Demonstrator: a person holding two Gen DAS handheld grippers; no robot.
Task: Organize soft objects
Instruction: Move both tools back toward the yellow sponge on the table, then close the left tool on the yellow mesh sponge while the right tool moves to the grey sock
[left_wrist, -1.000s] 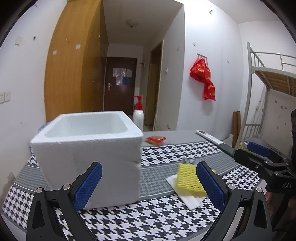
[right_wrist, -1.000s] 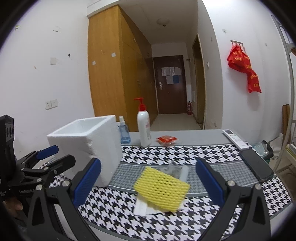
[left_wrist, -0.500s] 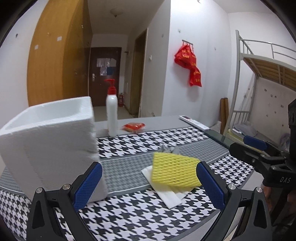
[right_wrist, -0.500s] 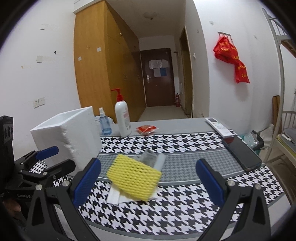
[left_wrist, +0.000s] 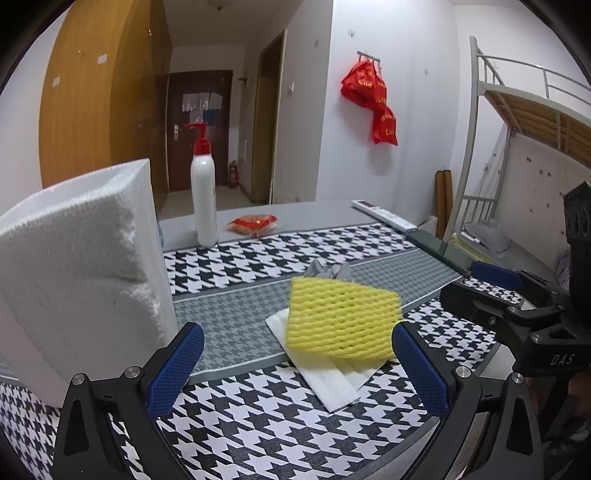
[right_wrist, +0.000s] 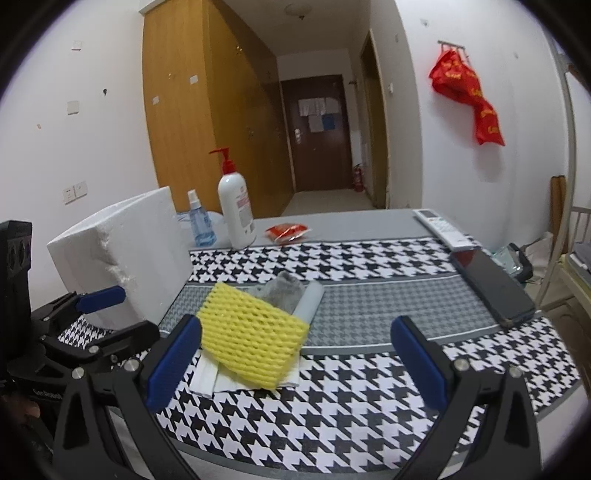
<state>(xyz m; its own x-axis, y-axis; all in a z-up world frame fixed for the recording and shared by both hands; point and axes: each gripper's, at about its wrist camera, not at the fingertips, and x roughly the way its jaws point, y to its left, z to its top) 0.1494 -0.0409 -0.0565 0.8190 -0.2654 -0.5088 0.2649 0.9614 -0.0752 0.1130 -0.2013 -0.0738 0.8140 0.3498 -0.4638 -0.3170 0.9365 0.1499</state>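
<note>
Yellow foam netting (left_wrist: 341, 320) lies on top of a small heap near the front of the tabletop (left_wrist: 258, 424), resting on folded white sheets (left_wrist: 332, 380), with a grey cloth (right_wrist: 282, 291) and a pale grey roll (right_wrist: 309, 302) just behind it. White styrofoam box (left_wrist: 77, 266) stands to the left of the heap, its mouth open upward — by my reading, the place the soft things are meant to go.

Nothing is held yet. Left claw (left_wrist: 295, 373) hovers low in front of the heap with its blue pads spread wide and empty; right claw (right_wrist: 295, 365) is likewise spread and empty, aimed at the same pile from the other side. The step in hand looks like the approach to a first pick. The next move calls for one claw to drop onto the netting and pinch only that layer, since the sheets below could drag along.

Room is fair: bare patterned cloth lies between heap and box, and the pump bottle (right_wrist: 236, 210), spray bottle (right_wrist: 199, 221) and red packet (right_wrist: 287, 232) sit well back. A phone (right_wrist: 491, 288) lies near the right edge — clear of the path.
</note>
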